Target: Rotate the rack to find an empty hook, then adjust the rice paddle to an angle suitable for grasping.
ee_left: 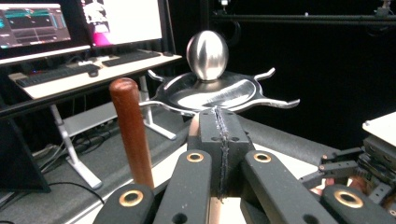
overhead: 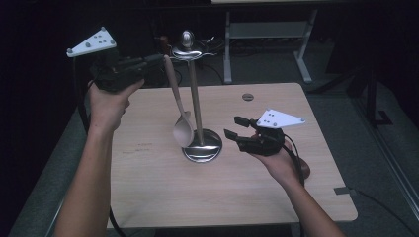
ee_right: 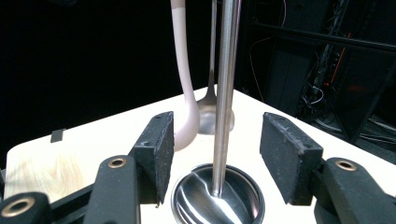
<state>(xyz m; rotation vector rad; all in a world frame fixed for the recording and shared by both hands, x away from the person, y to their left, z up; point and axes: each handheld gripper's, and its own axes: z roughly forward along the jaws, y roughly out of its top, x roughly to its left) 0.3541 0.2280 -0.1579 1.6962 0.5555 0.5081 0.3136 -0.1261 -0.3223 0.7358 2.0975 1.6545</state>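
A steel utensil stand (overhead: 201, 146) rises from a round base mid-table to a hooked top disc (overhead: 187, 50) with a knob (ee_left: 207, 54). A beige spoon (overhead: 182, 129) hangs slanted beside the pole with its bowl low, near the base. My left gripper (overhead: 157, 59) is shut on the top of the spoon's handle (ee_left: 194, 125), just short of the disc. My right gripper (overhead: 236, 127) stands open to the right of the base. Its pads (ee_right: 156, 149) frame the pole (ee_right: 225, 93) without touching it. A metal spoon (ee_right: 212, 112) hangs behind the pole.
A brown wooden handle (ee_left: 131, 133) stands just left of my left jaws; what it belongs to I cannot tell. The light wood table (overhead: 276, 177) has a round grommet (overhead: 247, 97) at the back. Behind it are desk legs (overhead: 228, 49), monitors (ee_left: 121, 18) and keyboards (ee_left: 56, 74).
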